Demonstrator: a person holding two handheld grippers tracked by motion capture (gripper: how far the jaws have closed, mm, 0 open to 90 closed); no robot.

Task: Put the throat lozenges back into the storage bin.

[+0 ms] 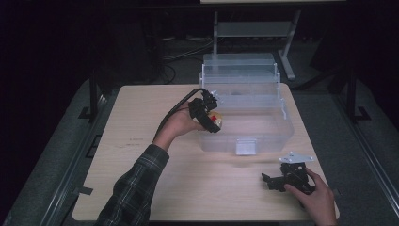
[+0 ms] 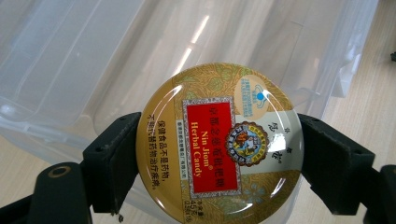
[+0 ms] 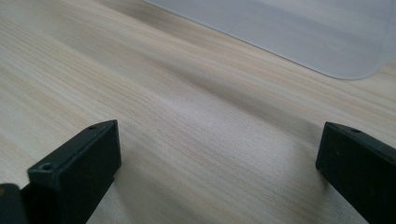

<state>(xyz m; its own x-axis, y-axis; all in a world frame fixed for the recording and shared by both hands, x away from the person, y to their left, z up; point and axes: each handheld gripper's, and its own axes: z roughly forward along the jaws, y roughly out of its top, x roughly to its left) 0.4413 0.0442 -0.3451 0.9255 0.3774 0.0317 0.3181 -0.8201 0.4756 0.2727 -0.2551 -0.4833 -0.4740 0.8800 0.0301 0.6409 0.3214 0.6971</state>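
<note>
— Where do we have the candy tin (image 2: 218,142)?
— Clamped in our left gripper (image 1: 207,113), at the clear bin's (image 1: 263,136) near-left wall; the bin lies just right. Our right gripper (image 1: 275,181) rests open, farther off.

Left gripper (image 1: 210,114) raised and clamped; right gripper (image 1: 271,181) low, jaws apart.
</note>
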